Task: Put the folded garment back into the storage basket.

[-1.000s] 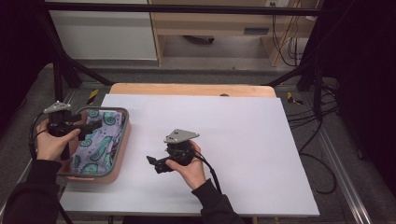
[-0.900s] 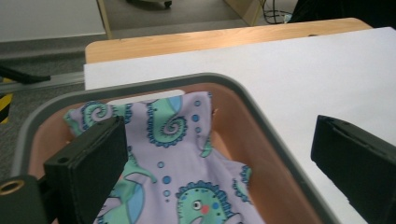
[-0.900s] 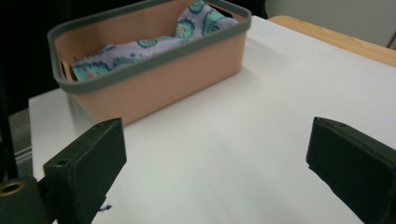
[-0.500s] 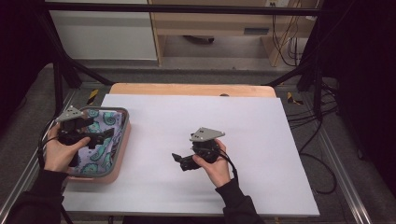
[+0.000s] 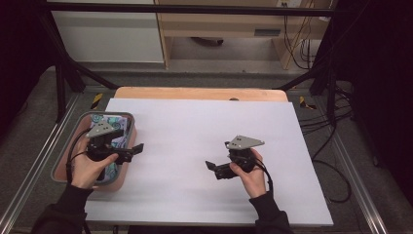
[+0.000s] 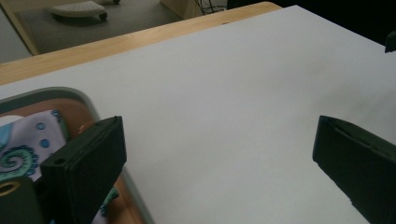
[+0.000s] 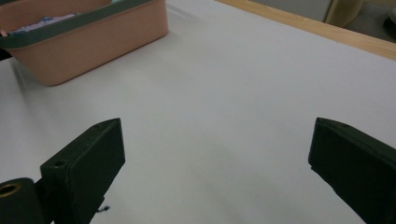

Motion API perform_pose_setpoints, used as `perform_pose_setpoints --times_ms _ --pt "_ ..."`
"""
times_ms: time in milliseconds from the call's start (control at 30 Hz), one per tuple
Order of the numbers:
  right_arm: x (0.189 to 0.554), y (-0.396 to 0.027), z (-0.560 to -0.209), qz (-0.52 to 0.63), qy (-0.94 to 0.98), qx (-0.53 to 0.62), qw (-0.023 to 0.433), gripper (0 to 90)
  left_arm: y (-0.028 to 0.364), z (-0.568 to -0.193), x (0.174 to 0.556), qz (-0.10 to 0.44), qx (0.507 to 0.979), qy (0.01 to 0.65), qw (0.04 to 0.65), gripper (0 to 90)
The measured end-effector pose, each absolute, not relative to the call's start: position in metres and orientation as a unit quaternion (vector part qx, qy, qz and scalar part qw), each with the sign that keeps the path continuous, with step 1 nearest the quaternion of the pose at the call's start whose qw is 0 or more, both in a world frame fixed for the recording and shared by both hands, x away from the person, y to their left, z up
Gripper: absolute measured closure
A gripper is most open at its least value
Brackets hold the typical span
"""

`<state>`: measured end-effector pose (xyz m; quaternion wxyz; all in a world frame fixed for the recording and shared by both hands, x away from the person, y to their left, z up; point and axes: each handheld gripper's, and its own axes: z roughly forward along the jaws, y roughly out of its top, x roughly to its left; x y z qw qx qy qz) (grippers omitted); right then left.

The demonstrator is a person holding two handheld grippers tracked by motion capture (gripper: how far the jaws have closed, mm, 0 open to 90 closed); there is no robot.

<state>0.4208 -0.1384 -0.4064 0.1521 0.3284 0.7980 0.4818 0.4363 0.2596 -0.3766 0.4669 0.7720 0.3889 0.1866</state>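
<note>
Both grippers shifted right in the high view since the earlier frames: left gripper (image 5: 131, 150) went from over the tray middle to its right rim, jaws now poking out over the white sheet; right gripper (image 5: 213, 167) slid from frame centre to lower right of centre.

Left gripper jaws wide apart, holding nothing; in the left gripper view one jaw sits over the tray corner, the other over bare sheet. Right gripper jaws also wide apart, nothing between them, just blank sheet in the right gripper view.

Tray (image 5: 63, 161), pink with a grey rim, sits at the left edge of the table (image 5: 195, 93), lower left of the frame. Cloth (image 5: 120, 127) with a teal swirl pattern lies inside it, partly covered by the left hand (image 5: 87, 168) and gripper. Cloth is also at the lower left of the left gripper view (image 6: 18, 140).

Right hand (image 5: 251, 173) is well apart from the tray, with open sheet between. Nothing on the sheet blocks either gripper. Cables and dark frame legs on the floor around the table, upper right and upper left.
</note>
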Motion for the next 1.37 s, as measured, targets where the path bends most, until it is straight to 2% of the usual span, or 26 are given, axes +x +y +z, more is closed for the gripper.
perform_pose_setpoints --times_ms 567,1000,1367 --pt "0.415 -0.206 -0.430 0.456 0.799 0.362 0.149 3.5 0.205 -0.407 0.417 0.155 0.792 0.339 0.484 2.9" --pt "0.408 -0.244 -0.457 0.450 0.791 0.387 0.146 3.6 0.196 -0.442 0.411 0.129 0.796 0.343 0.482 3.0" --pt "0.403 -0.254 -0.470 0.454 0.789 0.388 0.146 3.3 0.190 -0.460 0.409 0.126 0.804 0.335 0.475 3.0"
